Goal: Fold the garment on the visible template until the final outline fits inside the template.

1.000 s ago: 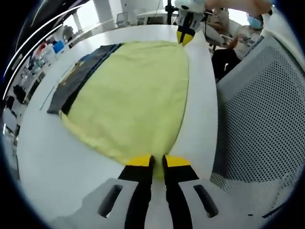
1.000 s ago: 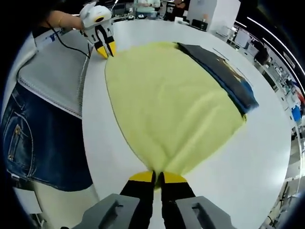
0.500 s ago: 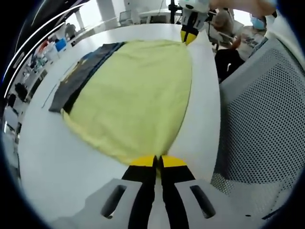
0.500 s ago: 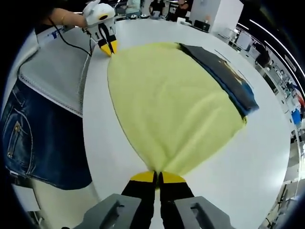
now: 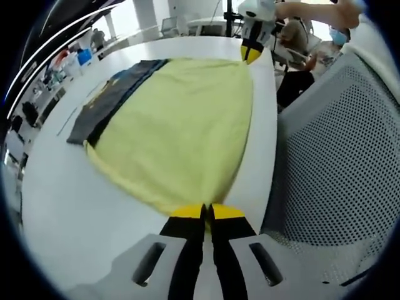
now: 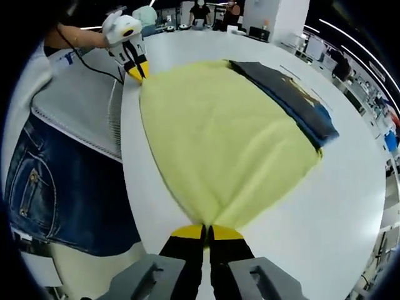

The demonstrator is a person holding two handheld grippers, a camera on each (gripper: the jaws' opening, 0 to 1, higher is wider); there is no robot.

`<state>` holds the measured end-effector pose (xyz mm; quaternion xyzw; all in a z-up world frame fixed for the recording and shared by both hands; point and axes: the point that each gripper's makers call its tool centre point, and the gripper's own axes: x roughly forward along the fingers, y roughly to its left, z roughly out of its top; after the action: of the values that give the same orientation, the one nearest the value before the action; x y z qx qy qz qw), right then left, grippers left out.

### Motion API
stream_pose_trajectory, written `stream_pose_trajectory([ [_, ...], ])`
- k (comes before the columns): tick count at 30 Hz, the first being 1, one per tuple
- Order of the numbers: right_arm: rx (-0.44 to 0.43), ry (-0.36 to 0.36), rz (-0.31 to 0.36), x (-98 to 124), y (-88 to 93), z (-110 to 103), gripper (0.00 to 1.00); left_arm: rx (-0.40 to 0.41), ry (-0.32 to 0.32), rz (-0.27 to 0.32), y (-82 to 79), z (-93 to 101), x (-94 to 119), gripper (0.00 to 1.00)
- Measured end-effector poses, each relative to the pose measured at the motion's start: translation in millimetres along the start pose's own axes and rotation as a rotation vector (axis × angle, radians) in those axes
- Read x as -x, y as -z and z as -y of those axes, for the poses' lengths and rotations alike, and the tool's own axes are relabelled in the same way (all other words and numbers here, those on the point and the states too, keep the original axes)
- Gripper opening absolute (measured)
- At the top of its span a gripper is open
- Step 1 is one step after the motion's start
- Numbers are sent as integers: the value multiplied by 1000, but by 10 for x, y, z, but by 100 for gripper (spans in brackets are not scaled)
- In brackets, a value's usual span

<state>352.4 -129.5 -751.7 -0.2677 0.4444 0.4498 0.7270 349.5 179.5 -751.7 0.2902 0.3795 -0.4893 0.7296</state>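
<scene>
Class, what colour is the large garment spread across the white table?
Pale yellow garment, seen best in the right gripper view.

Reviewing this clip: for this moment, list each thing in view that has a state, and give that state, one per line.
Pale yellow fabric garment: spread flat on the table, stretched between the two grippers at its near edge.
Dark navy template sheet: flat on the table, partly covered by the garment.
Left gripper: shut on the garment's corner.
Right gripper: shut on the garment's other corner.
White round table: holds garment and template.
</scene>
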Motion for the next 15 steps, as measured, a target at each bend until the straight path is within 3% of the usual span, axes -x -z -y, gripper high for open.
stream_pose_trajectory([
  [15, -39, -65, 25, 79, 0, -331, 0, 28, -16, 10, 120, 134, 141, 0],
])
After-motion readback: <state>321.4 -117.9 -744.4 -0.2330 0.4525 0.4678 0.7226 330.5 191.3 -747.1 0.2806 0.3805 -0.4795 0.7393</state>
